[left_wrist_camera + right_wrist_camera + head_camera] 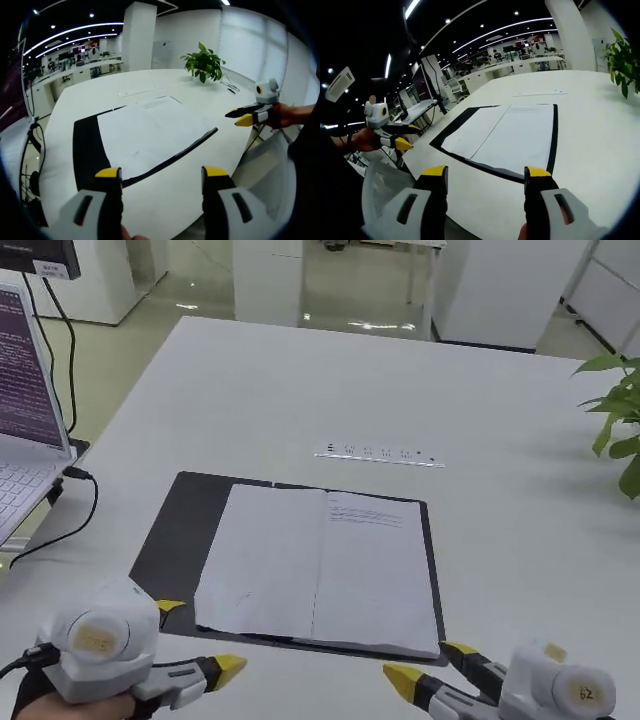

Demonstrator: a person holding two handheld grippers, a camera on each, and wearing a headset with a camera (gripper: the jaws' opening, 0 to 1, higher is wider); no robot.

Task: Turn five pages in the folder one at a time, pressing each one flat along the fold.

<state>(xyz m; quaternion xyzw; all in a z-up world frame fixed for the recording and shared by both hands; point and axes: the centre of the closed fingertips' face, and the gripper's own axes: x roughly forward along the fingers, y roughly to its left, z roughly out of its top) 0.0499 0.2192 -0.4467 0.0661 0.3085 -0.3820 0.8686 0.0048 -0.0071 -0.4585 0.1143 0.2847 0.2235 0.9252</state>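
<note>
The left tool [200,638] hovers off the folder's near left corner, jaws spread wide and holding nothing. The right tool [430,663] hangs off the near right corner, likewise wide open and empty. Flanking the spread this way probably lets one side lift a page while the other presses the fold [320,560]. The folder [165,540] lies open and flat on the table [250,380], a blank left page [260,560] meeting a right page [375,570] printed at its top. A laptop [25,440] and its cable [60,530] sit well left, a socket strip [380,454] beyond, a plant [620,410] far right. Nothing blocks the pages.
</note>
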